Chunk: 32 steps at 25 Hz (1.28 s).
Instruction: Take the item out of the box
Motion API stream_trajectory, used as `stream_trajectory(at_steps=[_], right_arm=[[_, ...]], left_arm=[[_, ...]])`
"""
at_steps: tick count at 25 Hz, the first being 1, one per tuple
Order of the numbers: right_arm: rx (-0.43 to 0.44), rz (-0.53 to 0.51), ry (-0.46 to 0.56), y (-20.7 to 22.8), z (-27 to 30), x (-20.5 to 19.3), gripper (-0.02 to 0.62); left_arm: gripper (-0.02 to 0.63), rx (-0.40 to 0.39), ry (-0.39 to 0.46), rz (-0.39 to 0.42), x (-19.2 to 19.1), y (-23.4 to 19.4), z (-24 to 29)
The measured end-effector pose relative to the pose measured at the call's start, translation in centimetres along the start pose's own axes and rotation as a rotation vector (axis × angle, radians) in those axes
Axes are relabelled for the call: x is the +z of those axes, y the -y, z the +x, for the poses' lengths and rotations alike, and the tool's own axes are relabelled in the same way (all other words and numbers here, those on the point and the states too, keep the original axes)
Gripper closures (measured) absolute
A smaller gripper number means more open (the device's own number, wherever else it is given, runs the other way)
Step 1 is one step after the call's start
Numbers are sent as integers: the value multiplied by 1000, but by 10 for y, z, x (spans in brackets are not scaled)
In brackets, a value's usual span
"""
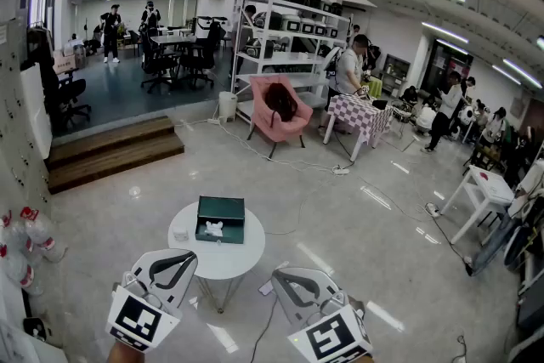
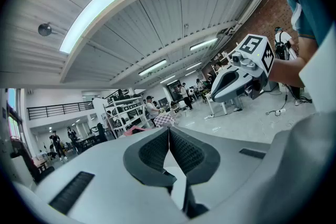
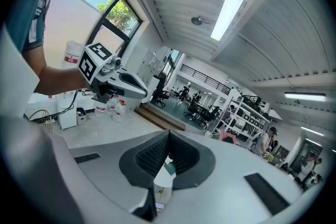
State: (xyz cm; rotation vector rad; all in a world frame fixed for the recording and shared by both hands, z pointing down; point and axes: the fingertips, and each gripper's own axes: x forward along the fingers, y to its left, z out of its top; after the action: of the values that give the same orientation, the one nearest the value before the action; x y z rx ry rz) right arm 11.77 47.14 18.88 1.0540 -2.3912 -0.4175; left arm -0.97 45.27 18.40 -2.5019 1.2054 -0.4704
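A dark green rectangular open box (image 1: 220, 219) sat on a round white table (image 1: 231, 257), toward its far side. A small white crumpled item (image 1: 211, 227) lay inside the box, at its left. The left gripper (image 1: 180, 259) and the right gripper (image 1: 284, 280) hovered at the near side of the table, well apart from the box. Each gripper's jaws were pressed together with nothing between them.

Head view down toward distant box (image 1: 223, 207)
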Motion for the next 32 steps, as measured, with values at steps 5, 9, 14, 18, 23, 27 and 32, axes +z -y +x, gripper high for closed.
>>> stream_trajectory(at_steps=[5,9,14,18,23,27,32], right_arm=[[-2,-1,-2,-2,10,8,557],[2,7,2,-16,28,21,557],[0,19,29,-29,49,46,555],[-6,14,24,-46,77,64,555],[1,-1,18,-67,111,78,556],[22,2,28,-54,125,69,557],[66,2,59,-9,134,36,555]], left_arm=[[584,-3,21,5,3,-12,-2],[584,-7,13,-1,-13,-31,-13],[584,-9,24,-4,-24,-56,-29],[584,-11,36,-7,-42,-84,-45],[584,-7,37,-22,-69,-112,-58],[584,5,26,-25,-74,-115,-42],[584,44,-19,-22,-72,-103,6]])
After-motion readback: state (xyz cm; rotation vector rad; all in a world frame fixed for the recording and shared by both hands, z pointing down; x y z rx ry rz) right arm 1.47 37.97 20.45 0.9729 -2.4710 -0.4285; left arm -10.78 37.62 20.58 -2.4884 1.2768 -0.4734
